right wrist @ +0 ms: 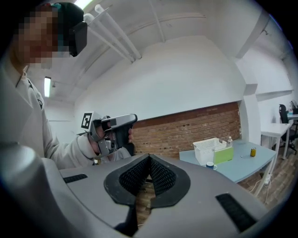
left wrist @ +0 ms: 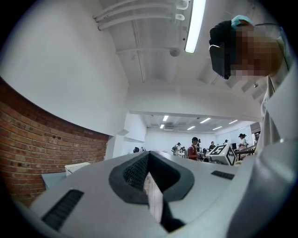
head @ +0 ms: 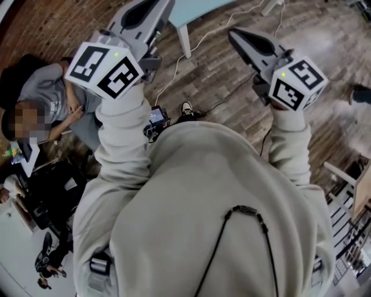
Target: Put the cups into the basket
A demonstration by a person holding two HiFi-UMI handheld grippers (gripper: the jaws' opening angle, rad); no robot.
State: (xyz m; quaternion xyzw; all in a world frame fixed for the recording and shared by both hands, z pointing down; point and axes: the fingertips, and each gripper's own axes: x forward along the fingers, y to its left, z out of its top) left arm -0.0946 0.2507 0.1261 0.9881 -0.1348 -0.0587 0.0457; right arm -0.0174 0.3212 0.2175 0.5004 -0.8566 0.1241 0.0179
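Observation:
In the right gripper view, a white mesh basket point(right wrist: 212, 148) stands on a light blue table point(right wrist: 247, 162) by the brick wall. A small blue-and-white cup point(right wrist: 210, 165) sits just in front of the basket. My right gripper point(right wrist: 149, 158) is shut with nothing in it, far from the table. My left gripper point(left wrist: 148, 157) also looks shut and empty; the basket point(left wrist: 77, 167) shows small at its far left. In the head view both grippers, left point(head: 152, 4) and right point(head: 232, 33), are held up over the wooden floor.
A green box point(right wrist: 223, 154), a small bottle point(right wrist: 230, 141) and a yellow item point(right wrist: 253, 152) share the table. A table corner point(head: 197, 8) and white leg point(head: 184, 40) lie ahead. A person point(head: 52, 93) sits at the left. Cables run across the floor point(head: 191, 52).

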